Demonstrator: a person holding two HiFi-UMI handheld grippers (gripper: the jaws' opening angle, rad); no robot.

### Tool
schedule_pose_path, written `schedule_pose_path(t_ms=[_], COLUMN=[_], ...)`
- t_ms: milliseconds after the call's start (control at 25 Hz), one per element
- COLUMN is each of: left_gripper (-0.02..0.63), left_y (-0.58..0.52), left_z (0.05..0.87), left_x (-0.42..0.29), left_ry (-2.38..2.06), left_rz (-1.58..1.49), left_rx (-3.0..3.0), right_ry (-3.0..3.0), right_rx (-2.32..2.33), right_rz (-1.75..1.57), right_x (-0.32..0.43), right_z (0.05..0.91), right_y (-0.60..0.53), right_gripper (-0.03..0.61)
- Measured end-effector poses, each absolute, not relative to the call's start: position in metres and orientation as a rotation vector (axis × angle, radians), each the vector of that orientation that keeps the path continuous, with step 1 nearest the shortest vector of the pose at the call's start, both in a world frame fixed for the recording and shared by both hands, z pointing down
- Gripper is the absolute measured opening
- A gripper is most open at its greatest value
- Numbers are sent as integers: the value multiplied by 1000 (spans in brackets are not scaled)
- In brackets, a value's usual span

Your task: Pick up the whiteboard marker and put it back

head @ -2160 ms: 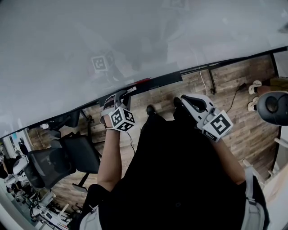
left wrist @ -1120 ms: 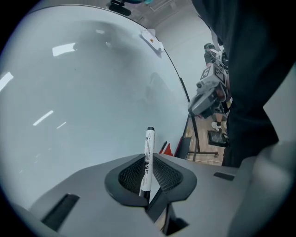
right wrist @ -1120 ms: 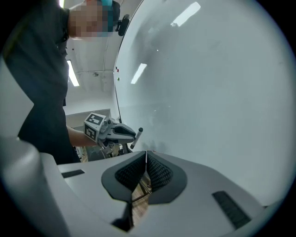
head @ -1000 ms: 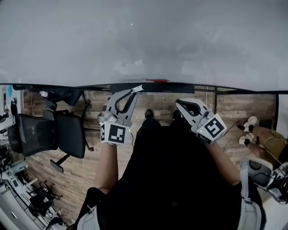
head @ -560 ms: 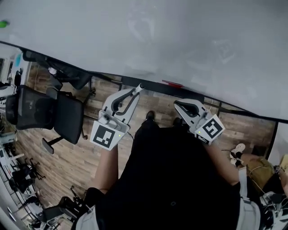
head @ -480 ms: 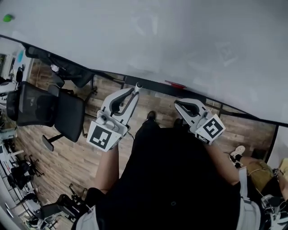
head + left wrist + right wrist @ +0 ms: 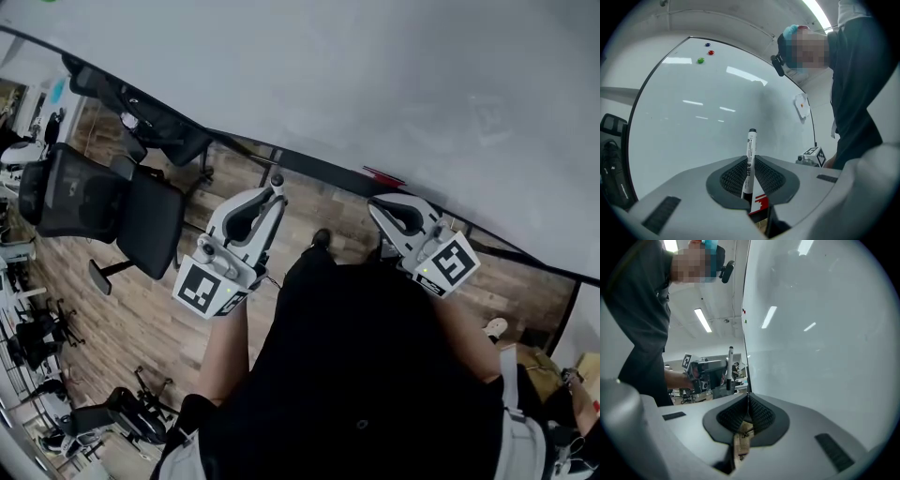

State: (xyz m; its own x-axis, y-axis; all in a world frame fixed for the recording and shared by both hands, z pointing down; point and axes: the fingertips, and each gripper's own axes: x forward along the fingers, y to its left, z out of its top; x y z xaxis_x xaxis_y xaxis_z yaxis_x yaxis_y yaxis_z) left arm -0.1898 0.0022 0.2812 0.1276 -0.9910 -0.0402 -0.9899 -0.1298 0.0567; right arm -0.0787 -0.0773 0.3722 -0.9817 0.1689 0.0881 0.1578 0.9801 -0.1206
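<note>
The whiteboard marker (image 7: 749, 161) is white with a black cap and stands upright between the pads of my left gripper (image 7: 750, 164), which is shut on it. In the head view the left gripper (image 7: 275, 189) points at the lower edge of the whiteboard (image 7: 375, 75), with the marker's tip (image 7: 277, 177) showing at its fingertips. My right gripper (image 7: 377, 202) hangs just right of it, also near the board. Its jaws (image 7: 746, 401) are shut with nothing between them. The right gripper view shows the left gripper (image 7: 707, 373) holding the marker (image 7: 730, 363).
A black tray (image 7: 319, 172) runs along the whiteboard's lower edge, with a red object (image 7: 384, 175) on it. Green (image 7: 700, 60), red (image 7: 710, 52) and blue (image 7: 708, 45) magnets sit high on the board. Black office chairs (image 7: 84, 202) stand on the wooden floor at the left.
My left gripper has risen away from the tray with the marker and rolled, its marker cube now facing down-left. The right gripper shifted slightly. The head view swung left.
</note>
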Motion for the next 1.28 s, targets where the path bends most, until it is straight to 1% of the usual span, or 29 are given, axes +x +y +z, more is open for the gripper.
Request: schedule_pose_path(t_ms=[440,1280], left_gripper=[63,63], left_y=[11,7], left_z=[310,320], left_x=[-193,-194], left_ry=[-2057,-1986], left_rz=[-90,-61], left_rx=[2290,2312], right_ry=[-3034,-3043], right_rx=[-206,-125], right_rz=[146,131], right_x=[-74,-72], right_z=[375,368], right_y=[-92,-99], right_gripper=[20,20])
